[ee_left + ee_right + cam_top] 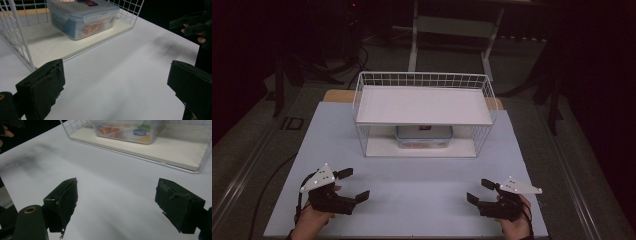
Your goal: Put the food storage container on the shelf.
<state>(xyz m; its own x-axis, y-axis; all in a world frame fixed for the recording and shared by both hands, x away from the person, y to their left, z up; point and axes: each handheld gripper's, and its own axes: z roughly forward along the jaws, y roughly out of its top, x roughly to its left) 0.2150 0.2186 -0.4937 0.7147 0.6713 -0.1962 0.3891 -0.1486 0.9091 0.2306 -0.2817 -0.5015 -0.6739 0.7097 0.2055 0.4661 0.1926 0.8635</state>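
At the left we hold the left tongs [351, 185], matte black with padded, blocky jaws spread wide and nothing between them, a grey three-cornered plate on top. They hover low over the near part of the desk [412, 200], whose cover is smooth, pale and matte. Farther back, at the middle, stands a white wire rack [424, 113] with a flat white top shelf and a flat base board. On that base sits the box [424, 136], a clear plastic rectangle with rounded corners and a clip-on lid, coloured contents showing through its wall. It lies well apart from both tongs, ahead and between them. At the right, our right tongs [480, 191] are likewise released and empty. The room around is dark.
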